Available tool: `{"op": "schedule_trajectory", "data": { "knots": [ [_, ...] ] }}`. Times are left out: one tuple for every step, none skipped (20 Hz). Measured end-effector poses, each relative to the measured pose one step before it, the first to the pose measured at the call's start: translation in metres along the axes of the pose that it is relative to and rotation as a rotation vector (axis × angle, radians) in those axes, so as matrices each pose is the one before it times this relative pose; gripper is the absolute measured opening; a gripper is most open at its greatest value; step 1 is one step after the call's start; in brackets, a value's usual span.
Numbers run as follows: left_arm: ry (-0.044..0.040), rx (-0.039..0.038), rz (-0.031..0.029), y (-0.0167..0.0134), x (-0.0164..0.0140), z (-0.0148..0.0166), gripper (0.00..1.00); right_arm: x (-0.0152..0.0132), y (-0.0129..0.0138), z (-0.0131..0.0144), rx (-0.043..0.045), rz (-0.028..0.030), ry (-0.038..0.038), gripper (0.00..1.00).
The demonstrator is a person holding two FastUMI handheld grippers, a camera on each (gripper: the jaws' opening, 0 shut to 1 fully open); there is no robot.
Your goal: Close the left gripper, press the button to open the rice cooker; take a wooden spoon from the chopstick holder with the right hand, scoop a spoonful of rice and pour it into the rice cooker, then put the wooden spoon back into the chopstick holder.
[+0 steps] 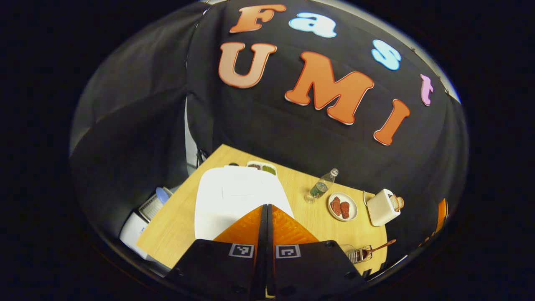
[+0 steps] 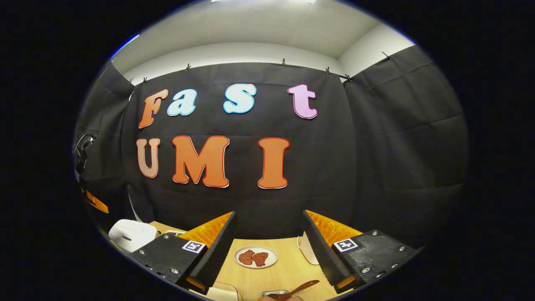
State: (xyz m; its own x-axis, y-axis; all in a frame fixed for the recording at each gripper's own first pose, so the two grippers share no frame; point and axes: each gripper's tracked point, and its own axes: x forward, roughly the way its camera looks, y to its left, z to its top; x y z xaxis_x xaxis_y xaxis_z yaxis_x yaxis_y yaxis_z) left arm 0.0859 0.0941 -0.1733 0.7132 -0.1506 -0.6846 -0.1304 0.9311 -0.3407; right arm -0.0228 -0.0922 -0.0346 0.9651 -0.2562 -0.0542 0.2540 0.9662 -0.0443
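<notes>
My left gripper (image 1: 267, 207) is shut with nothing between its fingers, and it hovers over the closed lid of the white rice cooker (image 1: 234, 194). I cannot tell if it touches the lid. At the table's near right corner, the wooden spoon (image 1: 381, 246) stands in the wire chopstick holder (image 1: 358, 254). My right gripper (image 2: 268, 214) is open and empty, held above the table. Below its fingers lie the wooden spoon (image 2: 300, 288) and the chopstick holder (image 2: 273, 293). The rice cooker (image 2: 131, 234) sits far to its left.
On the wooden table (image 1: 175, 221) are a compartment tray (image 1: 262, 167) behind the cooker, a clear bottle (image 1: 322, 186), a plate of red meat (image 1: 342, 206) and a white toaster (image 1: 383, 207). A white appliance (image 1: 140, 219) stands off the table's left edge. The plate (image 2: 256, 256) lies between the right fingers.
</notes>
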Motion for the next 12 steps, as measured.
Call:
{"op": "schedule_trajectory", "data": {
  "knots": [
    [0.04279,-0.00626,0.00461,0.00576,0.00694,-0.00178,0.05,-0.00127,-0.00228,-0.00031,-0.00787,-0.01017,0.00070,0.96],
    [0.04045,-0.00902,0.01851,0.00914,0.00850,-0.00495,0.05,-0.00048,-0.00327,-0.00010,-0.00802,-0.01037,-0.00026,0.96],
    [0.04748,-0.01766,0.00233,0.00158,0.01087,-0.00949,0.05,-0.00008,-0.00368,-0.00103,-0.00860,-0.01183,0.00141,0.92],
    [0.04605,-0.02972,-0.01093,-0.00224,0.00753,-0.00825,0.05,-0.00067,-0.00225,-0.00167,-0.00600,-0.01048,0.00397,0.96],
    [0.04745,-0.02863,-0.02667,-0.00484,0.00843,-0.00906,0.05,-0.00089,-0.00151,-0.00173,-0.00342,-0.00604,0.00590,0.96],
    [0.04971,-0.02584,-0.00484,-0.00005,0.00736,-0.01002,0.05,-0.00061,-0.00172,-0.00228,-0.00168,-0.00602,0.00616,0.96],
    [0.02917,-0.01836,0.00669,0.00621,0.01260,-0.00397,0.05,-0.00027,-0.00091,-0.00226,-0.00066,-0.00268,0.00639,0.96],
    [0.03111,-0.01474,0.01421,0.00784,0.00817,-0.00526,0.05,-0.00028,-0.00054,-0.00291,-0.00125,-0.00181,0.00637,0.96],
    [0.02074,-0.01942,0.00040,0.00486,0.00676,-0.00268,0.05,0.00056,-0.00051,-0.00199,-0.00221,-0.00138,0.00603,0.96],
    [0.01165,-0.01703,-0.00164,0.00200,0.00394,-0.00141,0.05,0.00035,-0.00071,-0.00134,-0.00277,-0.00073,0.00349,0.96],
    [0.00708,-0.00982,0.00247,0.00291,0.00587,-0.00172,0.05,0.00116,-0.00006,-0.00123,-0.00187,-0.00063,0.00200,0.95],
    [0.00070,-0.00426,0.01046,0.00376,0.00303,0.00026,0.05,0.00125,0.00173,-0.00100,0.00026,0.00172,0.00330,0.95]
  ]
}}
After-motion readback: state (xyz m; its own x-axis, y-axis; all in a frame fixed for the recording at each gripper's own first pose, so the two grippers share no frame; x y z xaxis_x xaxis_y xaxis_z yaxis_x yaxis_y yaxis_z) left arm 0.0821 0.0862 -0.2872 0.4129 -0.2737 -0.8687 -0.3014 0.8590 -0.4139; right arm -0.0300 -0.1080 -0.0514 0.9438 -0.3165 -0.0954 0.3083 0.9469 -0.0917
